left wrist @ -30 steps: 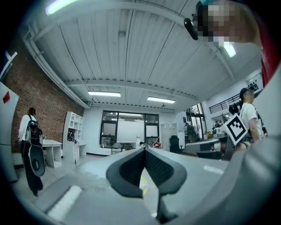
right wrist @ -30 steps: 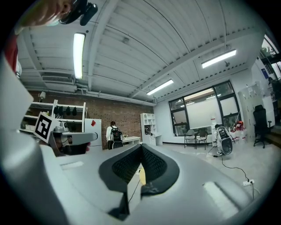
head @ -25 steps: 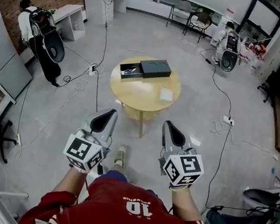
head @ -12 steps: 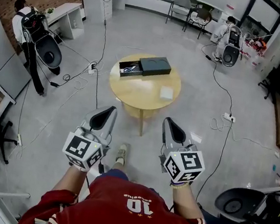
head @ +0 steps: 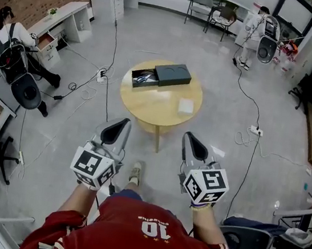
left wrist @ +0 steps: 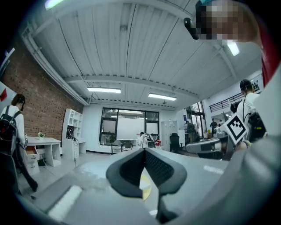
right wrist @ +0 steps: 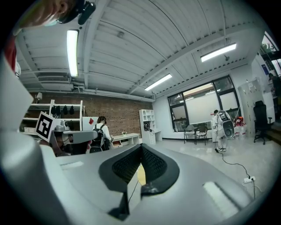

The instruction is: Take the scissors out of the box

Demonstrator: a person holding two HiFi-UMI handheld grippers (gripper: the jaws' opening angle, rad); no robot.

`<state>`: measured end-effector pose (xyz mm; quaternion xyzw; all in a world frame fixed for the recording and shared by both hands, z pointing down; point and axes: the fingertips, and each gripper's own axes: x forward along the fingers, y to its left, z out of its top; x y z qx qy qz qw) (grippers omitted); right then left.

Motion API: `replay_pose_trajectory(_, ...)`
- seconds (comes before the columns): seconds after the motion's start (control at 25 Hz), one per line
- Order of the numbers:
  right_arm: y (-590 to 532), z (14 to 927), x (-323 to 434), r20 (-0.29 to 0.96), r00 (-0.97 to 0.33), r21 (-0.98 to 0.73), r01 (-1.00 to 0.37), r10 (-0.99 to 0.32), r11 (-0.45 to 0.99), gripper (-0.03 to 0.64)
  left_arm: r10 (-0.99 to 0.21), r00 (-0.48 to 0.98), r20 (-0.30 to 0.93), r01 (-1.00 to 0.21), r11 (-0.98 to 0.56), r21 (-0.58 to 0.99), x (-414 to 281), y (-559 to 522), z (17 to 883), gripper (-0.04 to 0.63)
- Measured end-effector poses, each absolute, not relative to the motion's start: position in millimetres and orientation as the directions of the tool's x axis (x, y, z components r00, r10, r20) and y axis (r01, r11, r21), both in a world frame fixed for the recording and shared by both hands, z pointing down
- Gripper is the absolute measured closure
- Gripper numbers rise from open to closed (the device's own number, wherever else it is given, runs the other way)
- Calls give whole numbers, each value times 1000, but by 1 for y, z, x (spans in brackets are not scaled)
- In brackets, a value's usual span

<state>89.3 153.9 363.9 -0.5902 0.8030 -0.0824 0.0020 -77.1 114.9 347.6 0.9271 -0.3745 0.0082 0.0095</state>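
**Head view, left to right.** At the far left a person [head: 11, 43] with a backpack stands by a white desk [head: 61, 18]. My left gripper [head: 124, 123] is level over the floor, near my body. In its own view the jaws are clenched pad to pad [left wrist: 144, 150] with nothing between them. Ahead of both grippers, and well apart from them, is the round wooden table [head: 152, 112]. The box [head: 173, 74] lies on the table's far left part, with its dark tray [head: 134, 82] pulled out to the left. The scissors [head: 144, 78] lie inside that tray, too small for me to make out in detail. A small white square [head: 186, 105] rests on the tabletop nearer to me. My right gripper [head: 188, 136] is beside the left at the same level, and its jaws are likewise closed on nothing [right wrist: 140, 147]. A second person [head: 256, 26] stands at the upper right.
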Motion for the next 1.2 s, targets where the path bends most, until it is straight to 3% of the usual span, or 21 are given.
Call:
replay_pose_trajectory(0.52,53,366,92,117,-309,-163,-943,-944,289,617,-714,697,64,-716,-698,17,-82,15,358,592)
replay_pose_trajectory(1.2,-99,349,70,105,-311,-130,-946,-945,297,618,-686,728,23,-686,-727,44,-93,-145,339,592)
